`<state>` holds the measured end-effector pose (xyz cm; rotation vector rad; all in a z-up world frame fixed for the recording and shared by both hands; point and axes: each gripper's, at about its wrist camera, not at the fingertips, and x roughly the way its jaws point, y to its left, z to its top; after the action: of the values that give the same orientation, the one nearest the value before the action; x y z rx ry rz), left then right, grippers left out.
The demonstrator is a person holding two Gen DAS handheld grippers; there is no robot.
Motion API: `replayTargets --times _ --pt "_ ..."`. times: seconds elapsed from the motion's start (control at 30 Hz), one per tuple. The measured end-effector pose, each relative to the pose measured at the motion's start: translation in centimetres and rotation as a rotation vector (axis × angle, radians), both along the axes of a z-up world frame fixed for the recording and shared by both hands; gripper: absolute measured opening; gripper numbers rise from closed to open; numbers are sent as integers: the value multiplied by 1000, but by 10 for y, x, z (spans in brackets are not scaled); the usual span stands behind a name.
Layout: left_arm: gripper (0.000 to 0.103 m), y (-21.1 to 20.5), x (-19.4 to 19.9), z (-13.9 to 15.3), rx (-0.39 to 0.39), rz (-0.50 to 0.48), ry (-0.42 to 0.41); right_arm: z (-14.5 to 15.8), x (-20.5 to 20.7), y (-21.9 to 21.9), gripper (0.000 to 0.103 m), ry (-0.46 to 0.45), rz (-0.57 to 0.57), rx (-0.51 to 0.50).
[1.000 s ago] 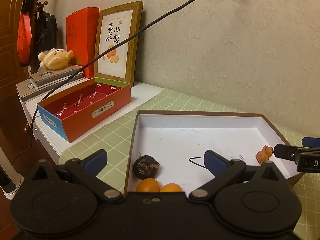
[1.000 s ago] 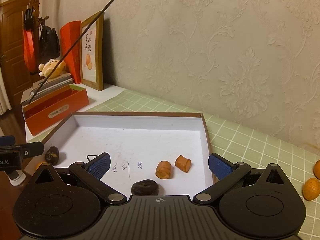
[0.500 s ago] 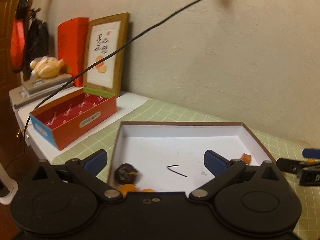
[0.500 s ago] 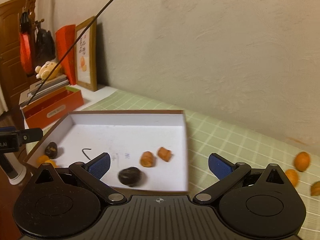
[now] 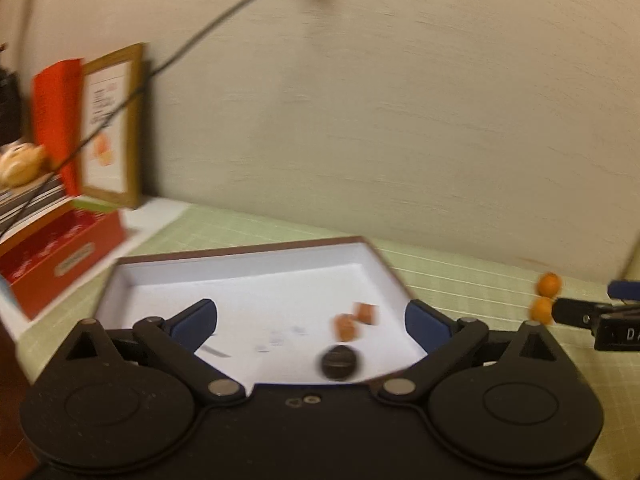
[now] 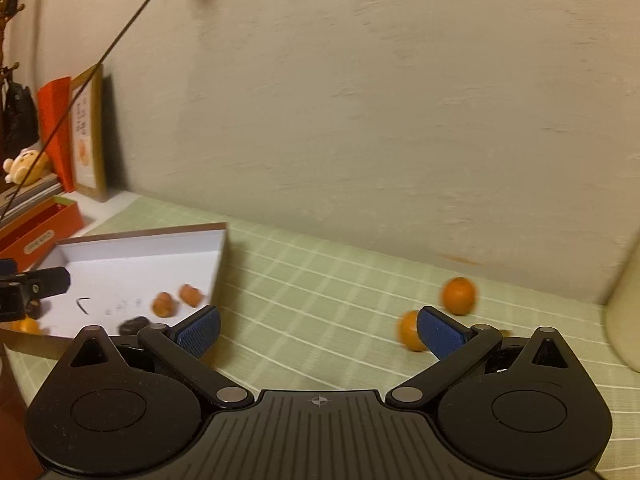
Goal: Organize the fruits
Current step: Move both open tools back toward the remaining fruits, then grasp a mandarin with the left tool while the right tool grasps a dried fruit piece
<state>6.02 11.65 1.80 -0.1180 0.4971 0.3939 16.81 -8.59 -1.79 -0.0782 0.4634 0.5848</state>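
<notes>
A white-lined shallow box (image 5: 248, 268) lies on the green checked tablecloth; it also shows in the right wrist view (image 6: 140, 256). In it lie a dark fruit (image 5: 339, 364), two small orange pieces (image 5: 354, 320) and an orange fruit (image 6: 25, 325) at its near left corner. Two oranges (image 6: 459, 295) (image 6: 408, 330) lie on the cloth to the right of the box. My left gripper (image 5: 311, 322) is open and empty over the box. My right gripper (image 6: 318, 330) is open and empty over the cloth, its right finger beside the nearer orange. Both views are blurred.
A red open box (image 5: 60, 256), a framed picture (image 5: 110, 124), a red envelope and a plush toy stand at the left by the wall. A pale rounded object (image 6: 626, 308) stands at the far right. A black cable crosses overhead.
Both grippers have swung to the right. The box has slid left in both views, and the two loose oranges have come close in front of the right gripper. Both stay open.
</notes>
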Motion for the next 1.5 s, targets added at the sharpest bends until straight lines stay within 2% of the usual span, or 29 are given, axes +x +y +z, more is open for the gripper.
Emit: replayTargets --times 0.17,0.53,0.83,1.0,1.13,1.23,1.3,1.37,1.5 --pt "95 -31 14 -4 8 -55 8 -1 -1 -35 103 -12 -46 -27" --pt "96 -95 50 -17 28 -200 4 -6 8 -112 103 -1 -189 -13" --pt "95 -139 88 -33 32 -279 40 -20 18 -166 103 24 -311 -28" --pt "90 -157 109 -43 11 -291 55 -32 30 -195 103 72 -400 -21" --pt "89 -172 125 -53 25 -312 66 -37 32 -214 103 86 -444 -14" --pt "79 -180 140 -61 9 -321 82 -43 35 -225 103 100 -468 -12" --pt "78 -184 149 -66 5 -322 80 -46 37 -234 103 105 -486 -10" --pt "71 -188 158 -71 -6 -314 88 -50 42 -243 103 117 -507 -2" --pt "67 -192 175 -79 -22 -297 101 -57 55 -256 103 133 -544 31"
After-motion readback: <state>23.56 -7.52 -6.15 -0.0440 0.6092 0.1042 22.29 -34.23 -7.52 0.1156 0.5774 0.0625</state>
